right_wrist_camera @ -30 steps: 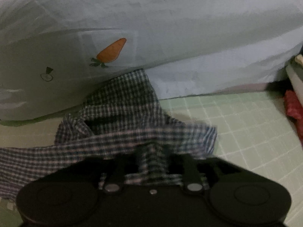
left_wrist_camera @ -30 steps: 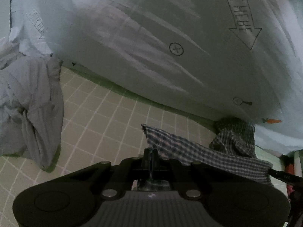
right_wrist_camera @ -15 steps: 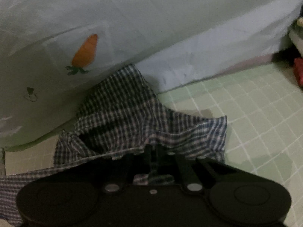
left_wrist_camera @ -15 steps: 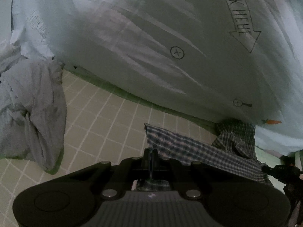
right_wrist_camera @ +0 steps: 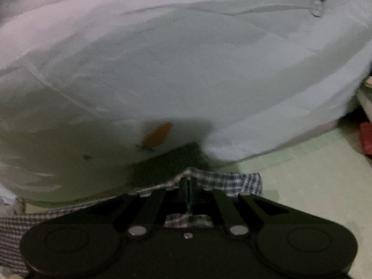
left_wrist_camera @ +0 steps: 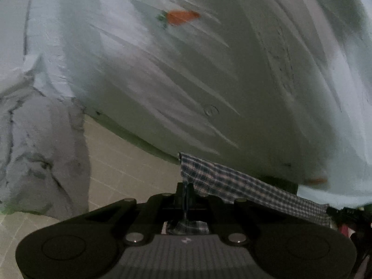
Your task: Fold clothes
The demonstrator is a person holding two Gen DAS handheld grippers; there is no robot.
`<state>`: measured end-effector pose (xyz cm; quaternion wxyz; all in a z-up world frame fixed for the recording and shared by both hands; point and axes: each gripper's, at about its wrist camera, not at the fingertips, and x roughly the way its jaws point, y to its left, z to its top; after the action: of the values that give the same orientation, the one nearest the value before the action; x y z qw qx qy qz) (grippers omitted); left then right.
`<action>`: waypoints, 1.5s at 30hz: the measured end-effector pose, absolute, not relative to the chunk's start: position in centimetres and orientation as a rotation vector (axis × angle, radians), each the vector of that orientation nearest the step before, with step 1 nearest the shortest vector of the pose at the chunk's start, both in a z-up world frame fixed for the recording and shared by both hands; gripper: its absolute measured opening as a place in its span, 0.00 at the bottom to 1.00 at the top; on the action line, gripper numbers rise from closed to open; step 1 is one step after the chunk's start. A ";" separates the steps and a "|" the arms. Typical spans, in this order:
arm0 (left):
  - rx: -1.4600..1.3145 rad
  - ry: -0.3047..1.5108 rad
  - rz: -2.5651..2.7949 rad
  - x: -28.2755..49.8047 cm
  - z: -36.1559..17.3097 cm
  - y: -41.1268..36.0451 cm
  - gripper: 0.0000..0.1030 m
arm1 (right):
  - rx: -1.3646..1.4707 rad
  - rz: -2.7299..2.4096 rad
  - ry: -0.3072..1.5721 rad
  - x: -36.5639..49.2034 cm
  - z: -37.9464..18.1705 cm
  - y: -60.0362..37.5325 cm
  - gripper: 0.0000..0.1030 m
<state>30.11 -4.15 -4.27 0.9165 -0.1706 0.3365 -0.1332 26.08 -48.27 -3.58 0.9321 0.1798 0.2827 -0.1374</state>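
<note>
A blue-and-white checked garment [left_wrist_camera: 244, 186] stretches from my left gripper [left_wrist_camera: 185, 191] toward the right, lifted off the gridded mat [left_wrist_camera: 121, 169]. That gripper is shut on one corner of the garment's edge, and cloth shows behind its jaws. In the right wrist view the same checked garment [right_wrist_camera: 234, 181] hangs over my right gripper [right_wrist_camera: 187, 189], which is shut on the cloth's upper edge. The rest of the garment trails to the lower left and is mostly hidden by the gripper body.
A big pale blue quilt [left_wrist_camera: 209, 69] with carrot prints fills the back of both views. A crumpled grey garment [left_wrist_camera: 39, 153] lies on the mat at the left. Something red [right_wrist_camera: 366, 137] sits at the far right edge.
The right gripper has shut on the checked cloth. Both grippers have risen, lifting the garment's edge taut off the mat; the quilt now fills more of each view.
</note>
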 end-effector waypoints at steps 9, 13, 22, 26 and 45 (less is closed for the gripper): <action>-0.388 0.792 -0.139 32.1 -8.7 -1.7 0.00 | 0.364 -0.246 0.710 31.8 -8.4 -47.2 0.11; -0.395 0.826 -0.121 32.1 -10.1 -1.5 0.00 | 0.371 -0.303 0.690 30.1 -8.1 -47.6 0.39; -0.353 0.831 -0.136 31.7 -10.3 -2.8 0.00 | 0.235 -0.565 0.772 17.3 -9.9 -45.5 0.70; -0.341 0.826 -0.155 31.0 -10.0 -3.5 0.00 | 0.213 -0.573 0.910 14.2 -14.0 -43.6 0.72; -0.177 0.799 -0.603 13.4 -3.5 -19.2 0.00 | 0.321 -0.585 0.826 -0.7 -10.0 -45.6 0.77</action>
<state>13.42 -19.20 -3.46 0.8736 -0.0845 0.3825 -0.2887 -0.69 -45.58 -10.01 0.8623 0.1531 0.3941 -0.2789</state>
